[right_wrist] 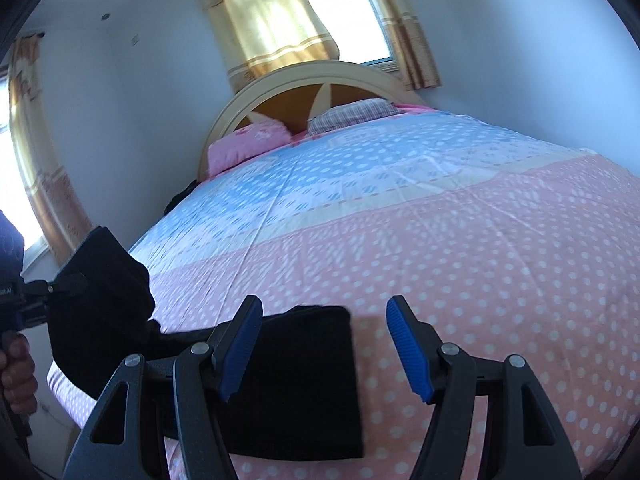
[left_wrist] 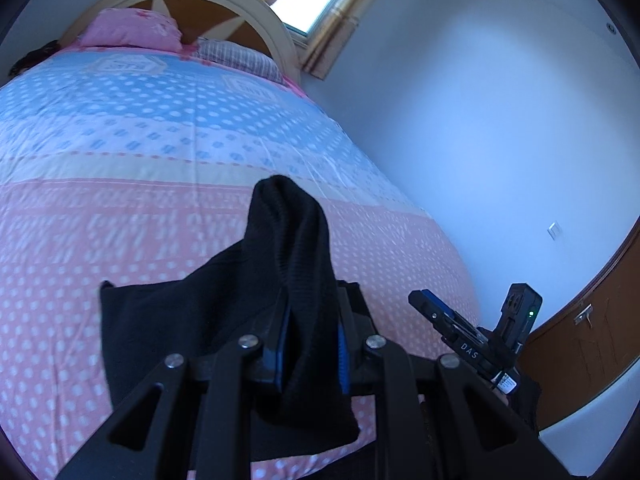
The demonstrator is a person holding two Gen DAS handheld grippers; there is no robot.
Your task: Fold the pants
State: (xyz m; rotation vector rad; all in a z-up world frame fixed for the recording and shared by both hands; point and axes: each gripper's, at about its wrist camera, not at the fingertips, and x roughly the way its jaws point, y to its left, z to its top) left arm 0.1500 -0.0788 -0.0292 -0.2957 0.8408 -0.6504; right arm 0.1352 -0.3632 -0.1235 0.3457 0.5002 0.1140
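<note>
We see the left tongs (left_wrist: pixel 310 344) clamped on a bunched fold of the black pants (right_wrist: pixel 296 384), lifting that end above the bed (right_wrist: pixel 460 240) while the rest of the garment lies flat on the pink, dotted part of the bedspread near the foot edge. The right tongs (right_wrist: pixel 326 350) hang wide apart over the flat part (nothing between the blue pads (right_wrist: pixel 408 348)). A hand (right_wrist: pixel 16 376) grips the left tool's handle. At the far end, a pink pillow (right_wrist: pixel 248 146) and a checked pillow (right_wrist: pixel 352 116) rest against the headboard (right_wrist: pixel 304 80).
</note>
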